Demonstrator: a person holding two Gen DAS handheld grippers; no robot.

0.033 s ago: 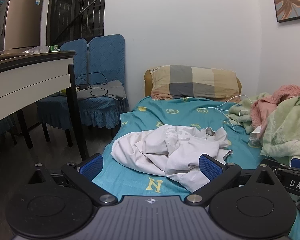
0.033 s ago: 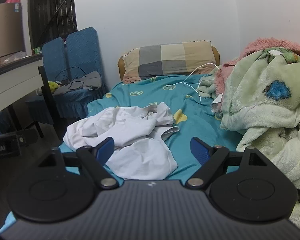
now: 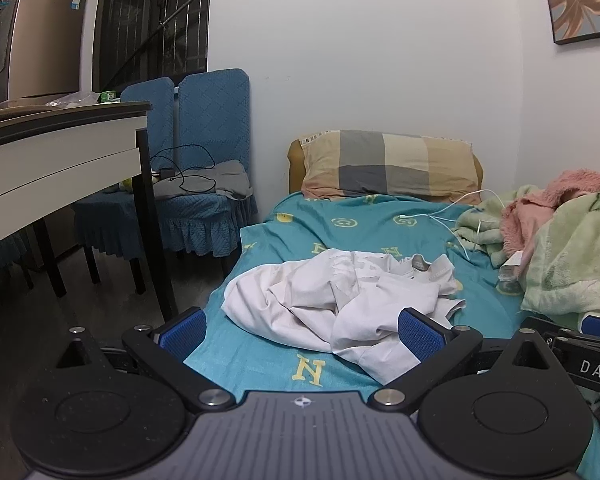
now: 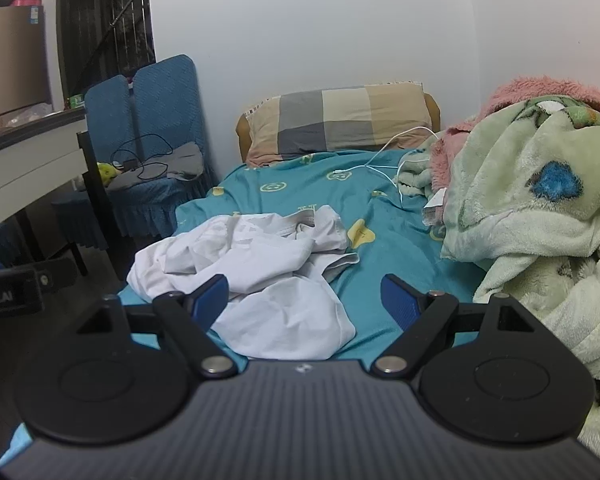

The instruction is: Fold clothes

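Folding not begun: crumpled white cotton garment (image 3: 340, 304) lies loose at frame centre on the teal printed bedsheet (image 3: 380, 228).

No change is evident. Left gripper (image 3: 300, 332) and right gripper (image 4: 304, 300) hover short of the garment, jaws spread wide, holding nothing. Green fleece blanket (image 4: 532, 216) heaped at right. First grasp remains outstanding.

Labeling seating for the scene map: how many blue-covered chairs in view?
2. Both stand side by side against the wall, between the desk and the bed: left chair, right chair. More may be hidden behind the desk.
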